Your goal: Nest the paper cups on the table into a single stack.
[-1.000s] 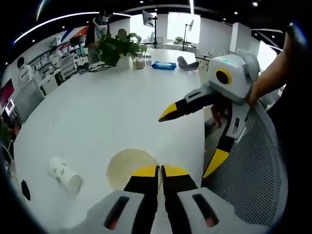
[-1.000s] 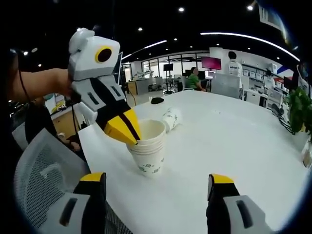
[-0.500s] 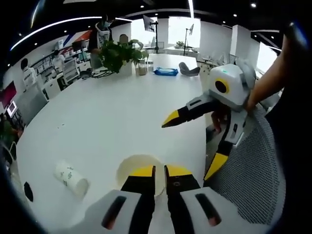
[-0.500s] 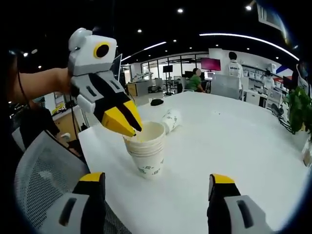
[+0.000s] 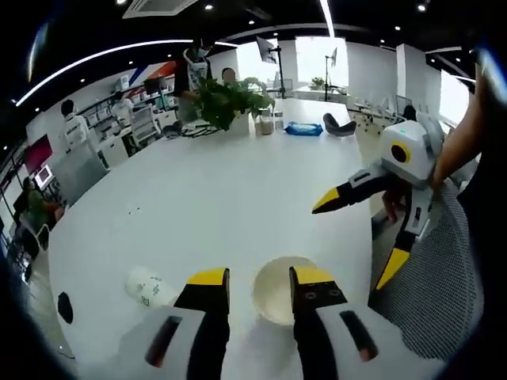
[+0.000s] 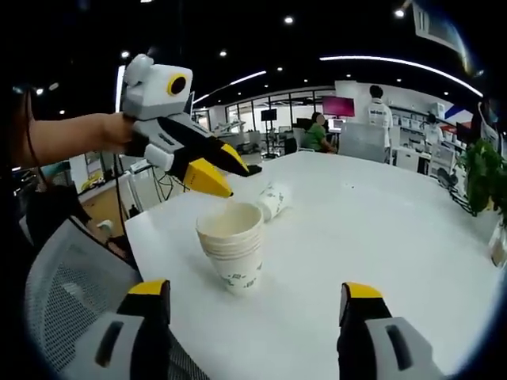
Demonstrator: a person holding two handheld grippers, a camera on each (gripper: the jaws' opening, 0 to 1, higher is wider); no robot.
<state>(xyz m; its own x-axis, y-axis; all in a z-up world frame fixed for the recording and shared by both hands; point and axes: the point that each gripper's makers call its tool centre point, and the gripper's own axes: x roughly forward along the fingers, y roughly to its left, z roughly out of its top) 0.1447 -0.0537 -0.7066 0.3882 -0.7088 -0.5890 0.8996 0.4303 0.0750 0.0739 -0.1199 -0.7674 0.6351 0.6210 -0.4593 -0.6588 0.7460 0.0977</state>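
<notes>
A stack of nested white paper cups (image 6: 231,255) stands upright near the table's corner; from above, its open mouth (image 5: 279,286) shows between my left jaws. My left gripper (image 5: 261,279) is open, its tips apart on either side of the rim. Seen from the other side, the left gripper (image 6: 224,169) hovers above and left of the stack, clear of it. A single printed cup (image 6: 273,199) lies on its side beyond the stack, and the same lying cup (image 5: 147,286) shows left of my left jaws. My right gripper (image 6: 253,291) is open and holds nothing; the right gripper (image 5: 360,235) hangs off the table edge.
The white table (image 5: 214,190) stretches far ahead. A potted plant (image 5: 228,96), jars and a blue item (image 5: 304,129) stand at its far end. A grey mesh chair (image 6: 59,297) sits by the near edge. A small black object (image 6: 255,164) lies further on. People stand in the background.
My left gripper has opened, let go of the stack's rim, and risen up and back from it. The stack stays standing. The right gripper stays open and hardly moves.
</notes>
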